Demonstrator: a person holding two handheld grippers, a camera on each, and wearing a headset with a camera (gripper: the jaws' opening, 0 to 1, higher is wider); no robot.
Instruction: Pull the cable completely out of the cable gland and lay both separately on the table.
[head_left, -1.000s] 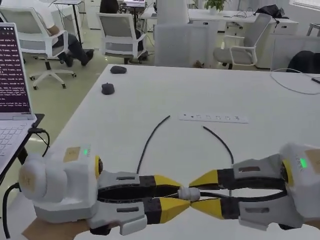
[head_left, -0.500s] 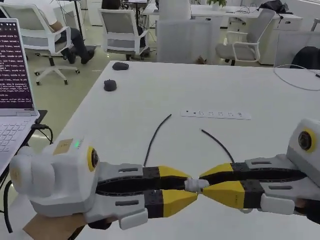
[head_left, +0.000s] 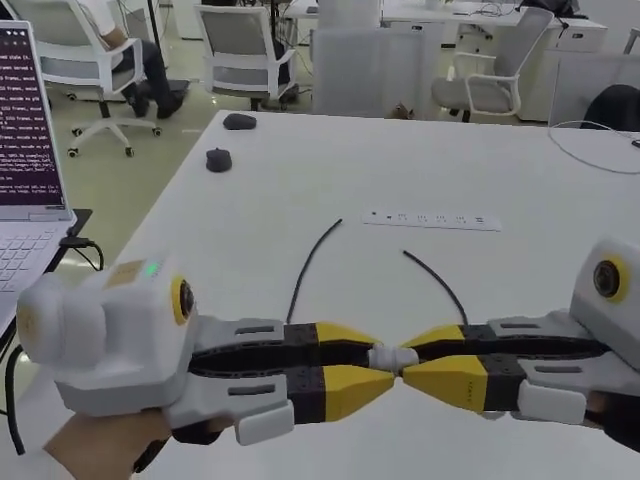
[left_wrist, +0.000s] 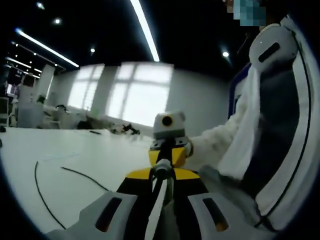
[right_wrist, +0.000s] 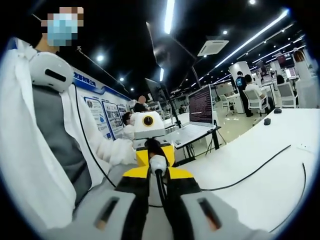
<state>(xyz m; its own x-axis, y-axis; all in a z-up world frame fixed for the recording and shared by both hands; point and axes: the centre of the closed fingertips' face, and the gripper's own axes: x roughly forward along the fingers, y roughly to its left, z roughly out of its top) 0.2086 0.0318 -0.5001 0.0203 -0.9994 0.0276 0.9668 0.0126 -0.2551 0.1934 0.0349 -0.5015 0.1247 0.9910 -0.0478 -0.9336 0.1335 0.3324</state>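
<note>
Head view: left claw (head_left: 383, 360) is gripping the white plastic cable gland (head_left: 390, 356); right claw (head_left: 405, 361), seemingly pinching its thin black cable (right_wrist: 160, 187), should be pulling straight away.

Cable gland (head_left: 388, 357) mostly hidden by jaws, laptop (head_left: 25, 130) cut off at left edge, its screen text unreadable

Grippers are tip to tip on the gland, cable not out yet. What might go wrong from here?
1. The left gripper holds the small cable gland only at its jaw tips; a hard tug may slip it free.
2. The right gripper sits right against the gland, so the cable could slide through its jaws instead of coming out.
3. Long cable tails lie on the table; one short pull likely won't clear them.
</note>
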